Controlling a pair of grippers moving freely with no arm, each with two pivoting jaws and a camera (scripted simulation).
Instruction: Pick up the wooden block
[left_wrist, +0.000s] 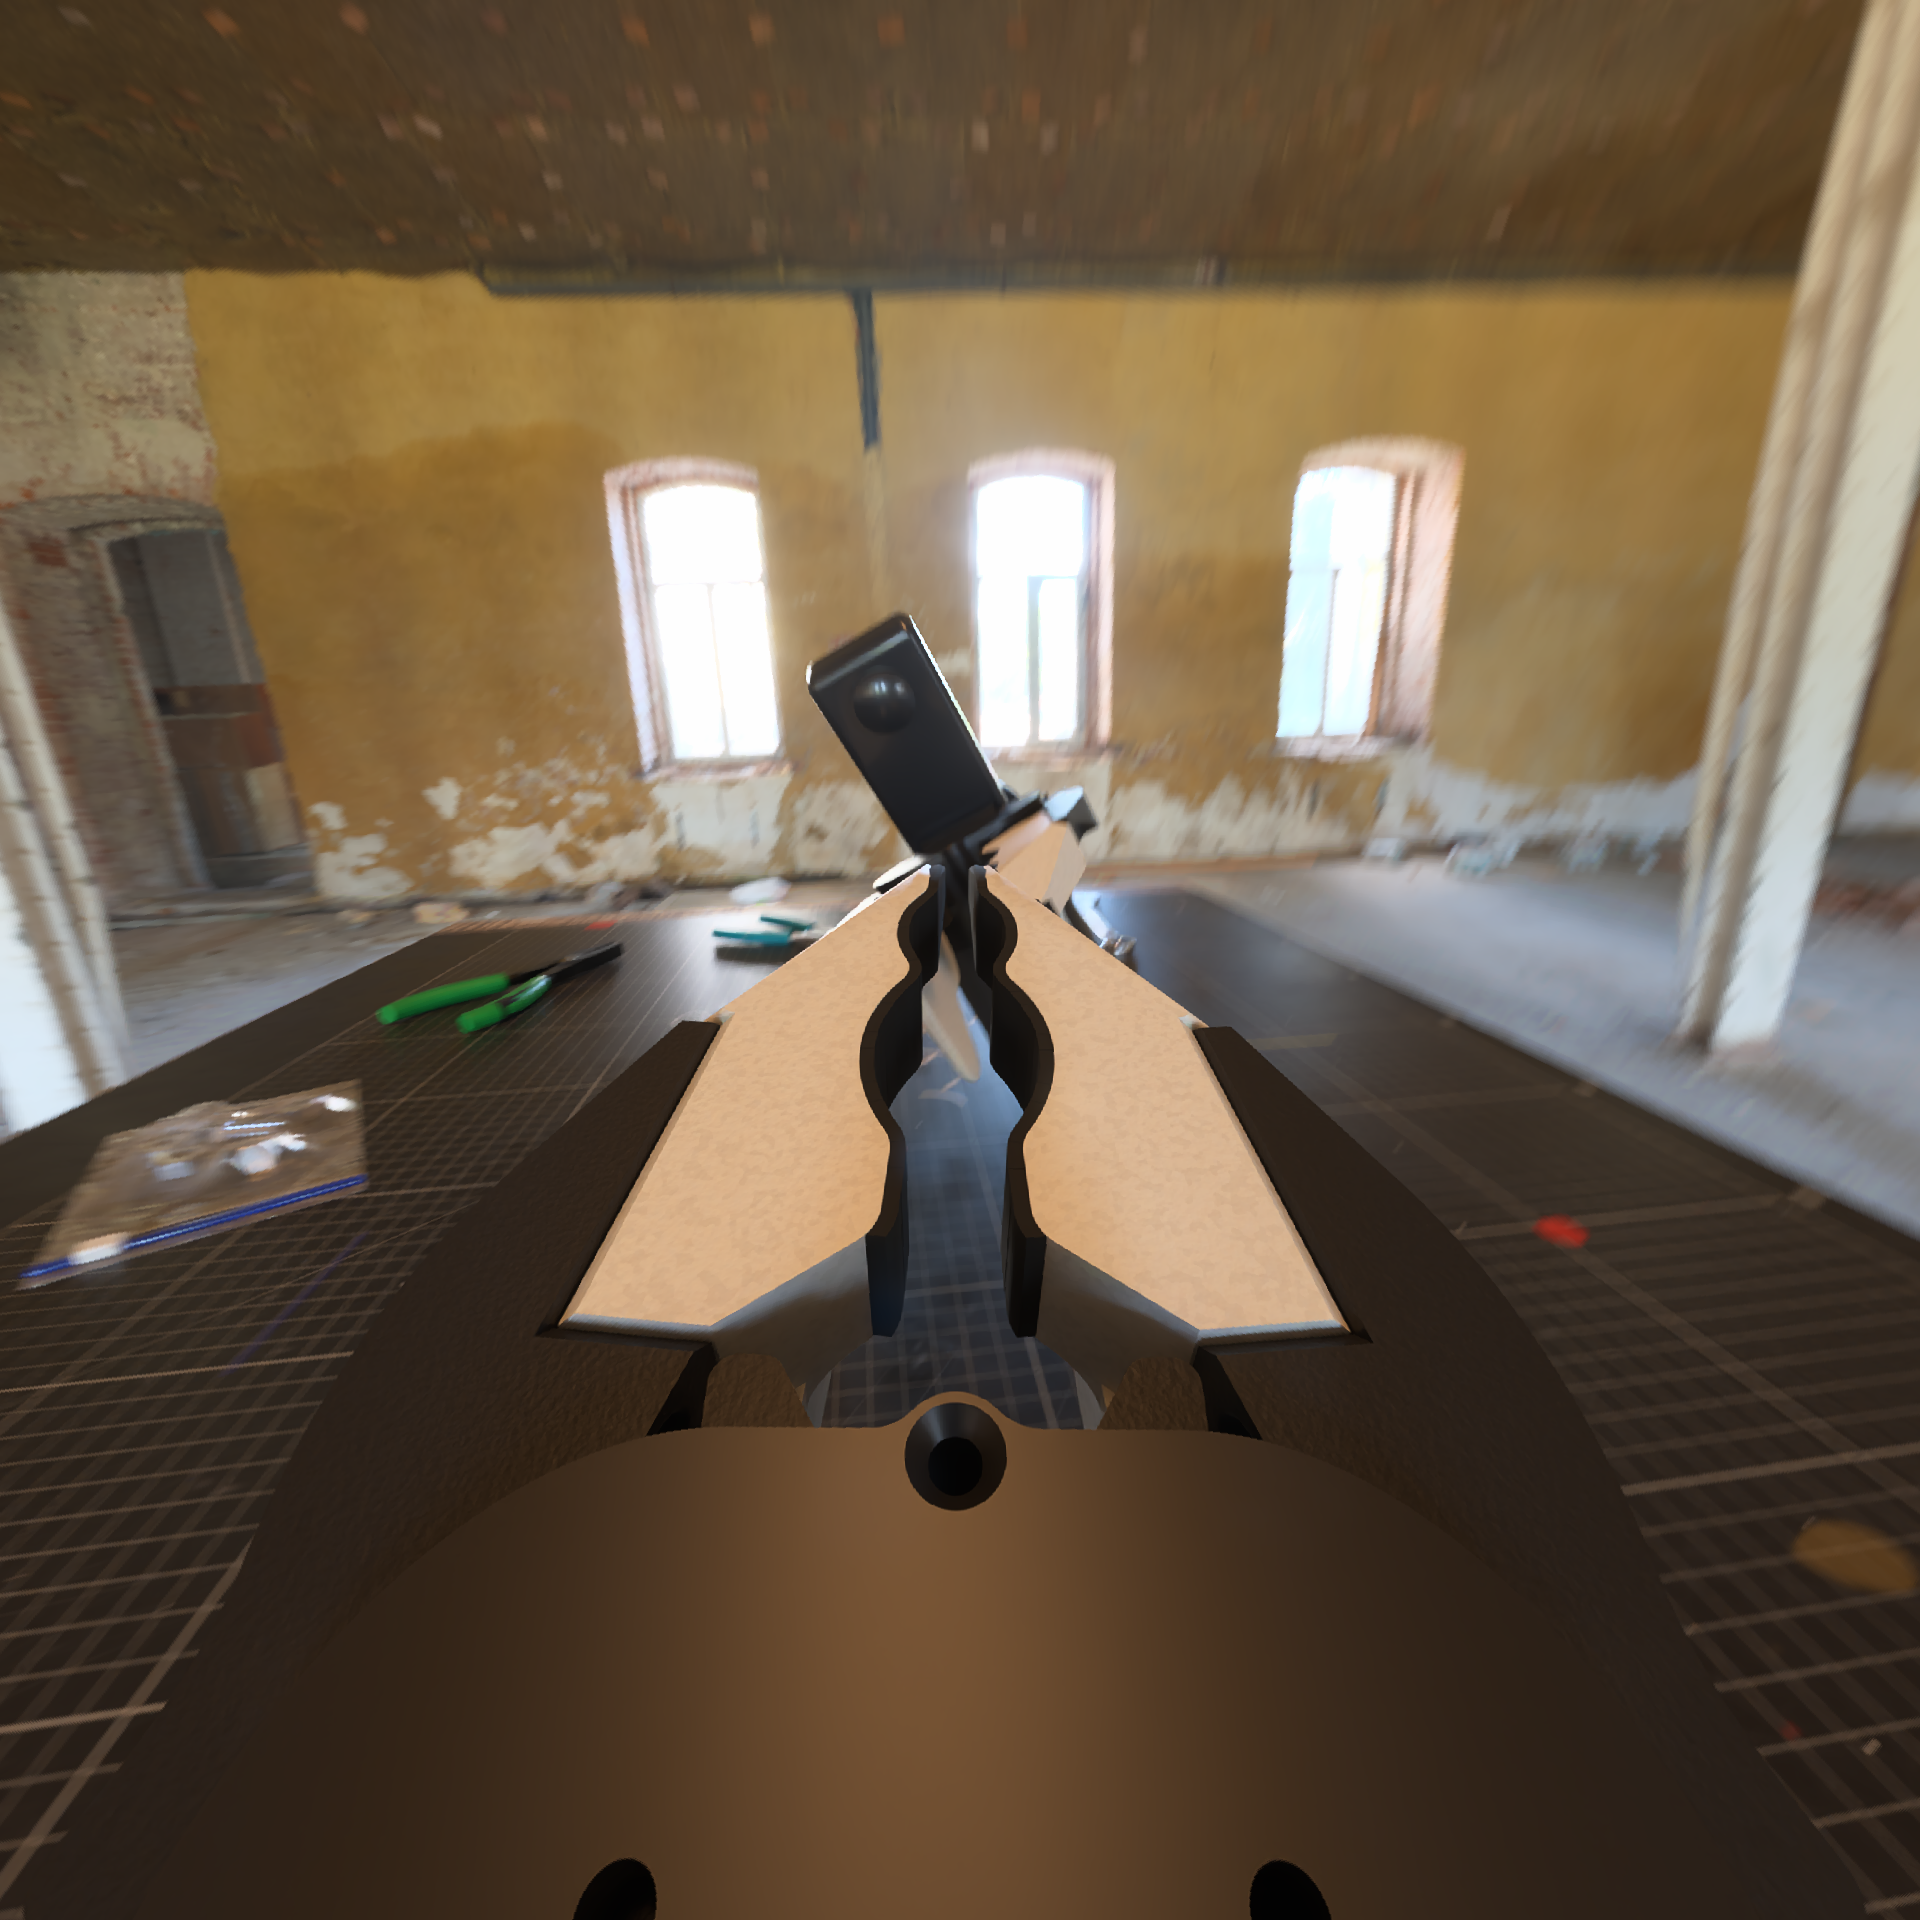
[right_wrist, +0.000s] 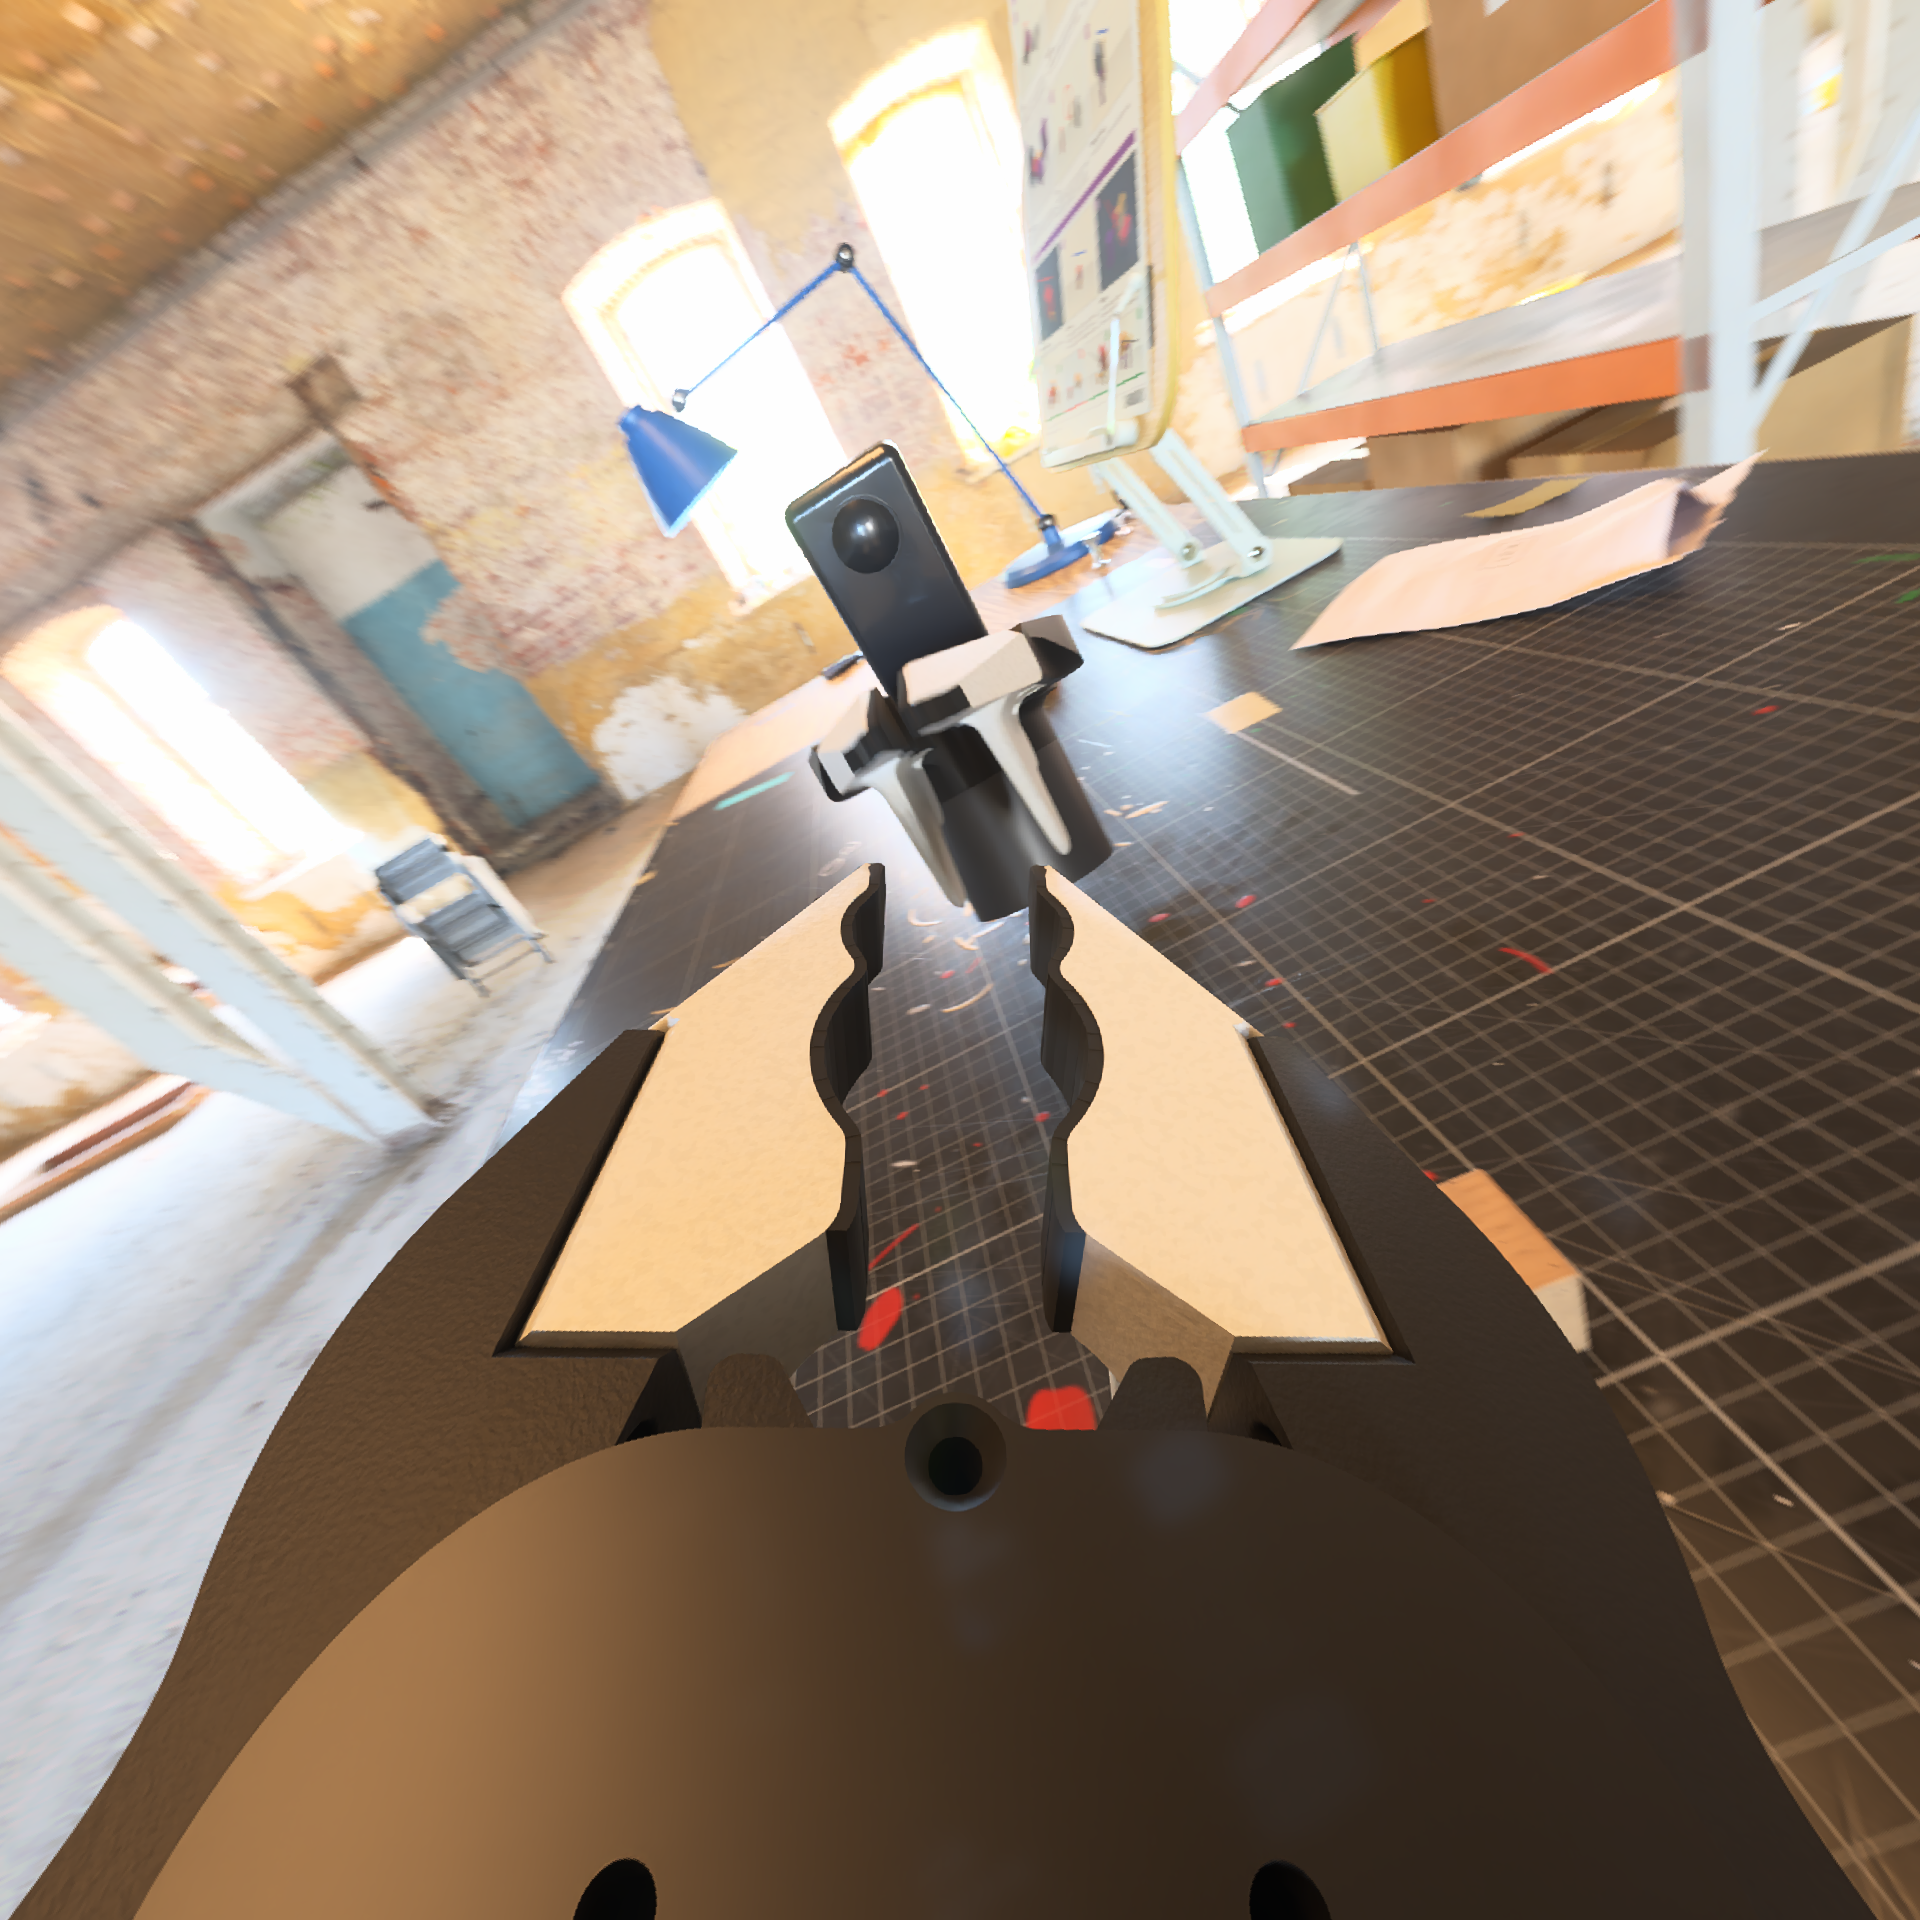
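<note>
The wooden block (right_wrist: 1507, 1252) is a pale cube lying on the black gridded mat (right_wrist: 1558, 935). It shows only in the right wrist view, low on the right and partly hidden behind my right finger. My right gripper (right_wrist: 958, 883) is open and empty, and the block sits to the right of its fingers, not between them. My left gripper (left_wrist: 956, 883) has its fingertips almost touching, with nothing between them. Each gripper faces the other: the right one's black body (left_wrist: 914, 727) shows ahead in the left wrist view, and the left one (right_wrist: 987, 831) hangs tilted ahead in the right wrist view.
Green-handled pliers (left_wrist: 488, 997), a teal-handled tool (left_wrist: 764, 935) and a clear plastic bag (left_wrist: 208, 1164) lie on the mat's left. A blue desk lamp (right_wrist: 675, 457), a screen on a white stand (right_wrist: 1101, 239) and a brown envelope (right_wrist: 1507, 571) stand farther off. The mat's edge runs on the left.
</note>
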